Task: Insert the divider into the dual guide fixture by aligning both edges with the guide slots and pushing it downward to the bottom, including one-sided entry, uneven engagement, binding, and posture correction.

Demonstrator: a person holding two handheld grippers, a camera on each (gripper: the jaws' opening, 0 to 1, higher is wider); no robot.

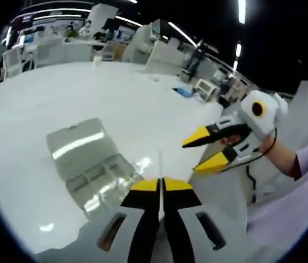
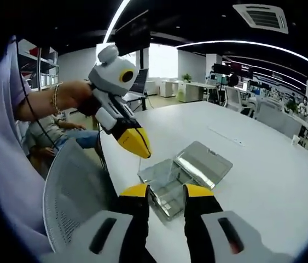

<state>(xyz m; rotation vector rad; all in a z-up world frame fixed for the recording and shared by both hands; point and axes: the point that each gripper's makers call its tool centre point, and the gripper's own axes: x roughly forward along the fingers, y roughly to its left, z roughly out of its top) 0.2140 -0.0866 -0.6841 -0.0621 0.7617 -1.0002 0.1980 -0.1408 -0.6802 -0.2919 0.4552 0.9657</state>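
Your divider (image 1: 160, 181), a thin clear sheet, stands edge-on and upright just above the fixture. The fixture (image 1: 96, 167), a clear plastic compartment box, lies flat with its lid (image 2: 204, 163) swung open beside it.

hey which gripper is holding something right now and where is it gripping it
The left gripper pinches the thin divider by its lower edge. The right gripper is open, holding nothing.

left gripper (image 1: 162, 185) jaws pinched together; right gripper (image 2: 167, 190) jaws parted.
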